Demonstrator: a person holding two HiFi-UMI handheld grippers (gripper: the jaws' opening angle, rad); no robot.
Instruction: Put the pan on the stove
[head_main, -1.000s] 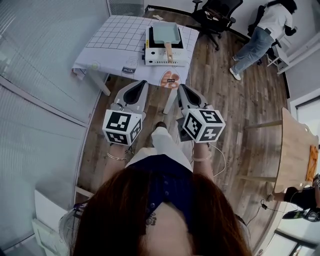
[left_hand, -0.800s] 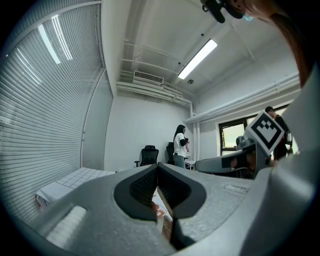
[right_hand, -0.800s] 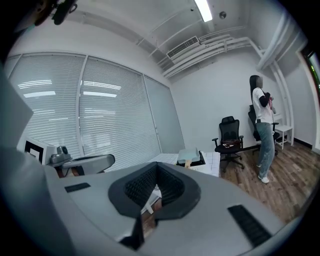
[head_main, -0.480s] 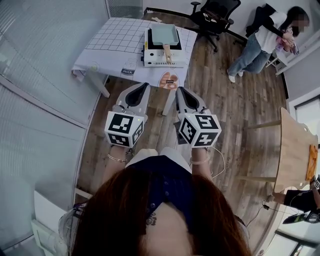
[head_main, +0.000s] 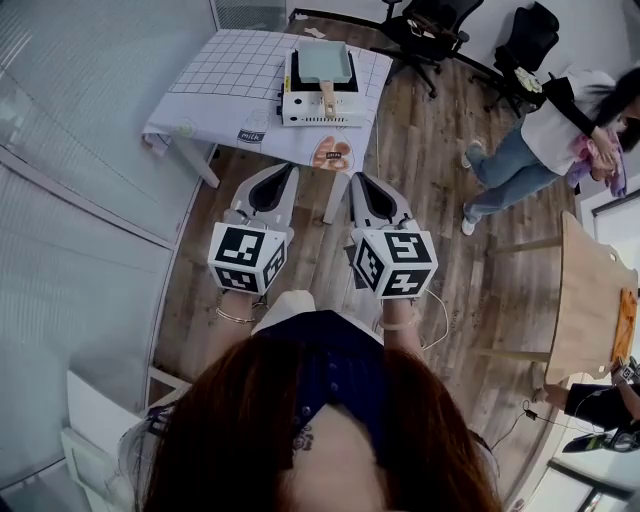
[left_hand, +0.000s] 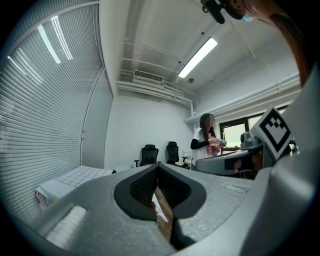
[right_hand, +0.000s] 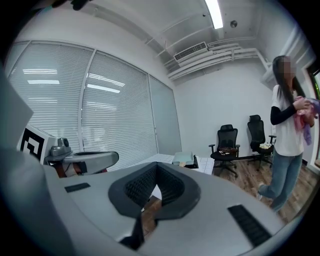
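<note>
We hold the left gripper (head_main: 290, 169) and the right gripper (head_main: 355, 177) side by side just in front of our body, above the wooden floor (head_main: 430, 200). In each gripper view the jaws are clenched tip to tip with nothing between them; only floor shows through the gap behind the tips. Both grippers are well apart from the table (head_main: 220, 90) ahead of us, which is covered with a gridded cloth. On it stands the white stove (head_main: 300, 108), and the pale green rectangular pan (head_main: 325, 63) sits on top of it, its wooden handle (head_main: 327, 98) pointing toward us. Farther off are black office chairs (head_main: 430, 25), with a person (head_main: 545, 150) at the right.
</note>
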